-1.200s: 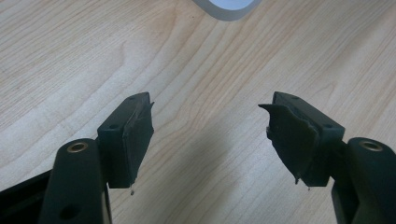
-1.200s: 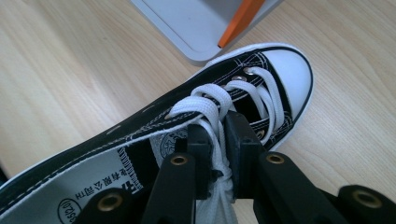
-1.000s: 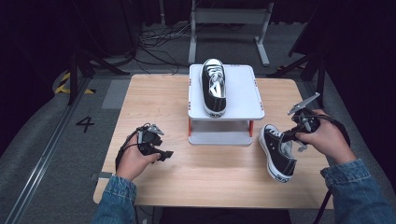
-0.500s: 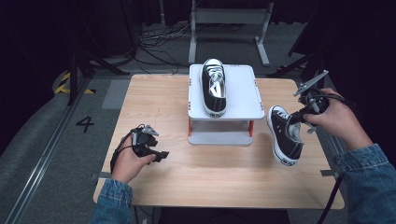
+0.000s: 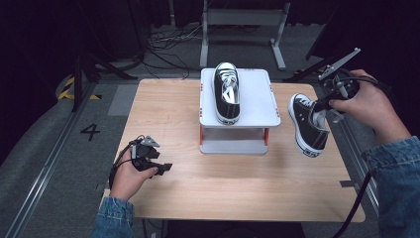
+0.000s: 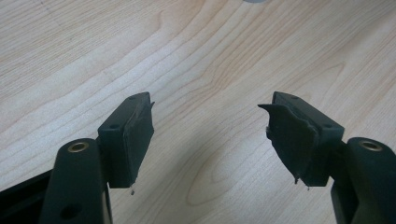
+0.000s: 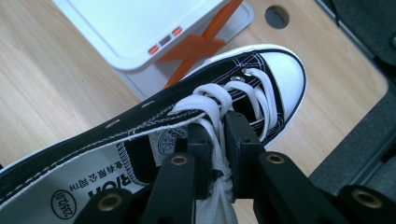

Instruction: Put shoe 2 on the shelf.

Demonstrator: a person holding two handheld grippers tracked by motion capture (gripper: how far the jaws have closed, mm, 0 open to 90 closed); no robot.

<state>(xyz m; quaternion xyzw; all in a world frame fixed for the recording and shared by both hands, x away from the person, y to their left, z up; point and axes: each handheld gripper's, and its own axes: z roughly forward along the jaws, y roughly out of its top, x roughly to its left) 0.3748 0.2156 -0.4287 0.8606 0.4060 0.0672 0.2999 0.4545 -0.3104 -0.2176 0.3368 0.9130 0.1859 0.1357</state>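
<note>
Black canvas sneaker [image 5: 308,126], white toe cap and laces, tilted

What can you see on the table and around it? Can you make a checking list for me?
Surface: wooden table, bare around the stand.
Job's things: one black sneaker lies on the white stand; second sneaker hangs in the air beside the stand.
Clutter: nothing seen.
Grippers: right gripper shut on the second sneaker's laces and tongue; left gripper open, nothing between its jaws, low over the table.
Cables: black cable trails from the right gripper; loose wires on the floor behind.
Surroundings: dark room, grey floor marked with a 4, metal frame behind.
</note>
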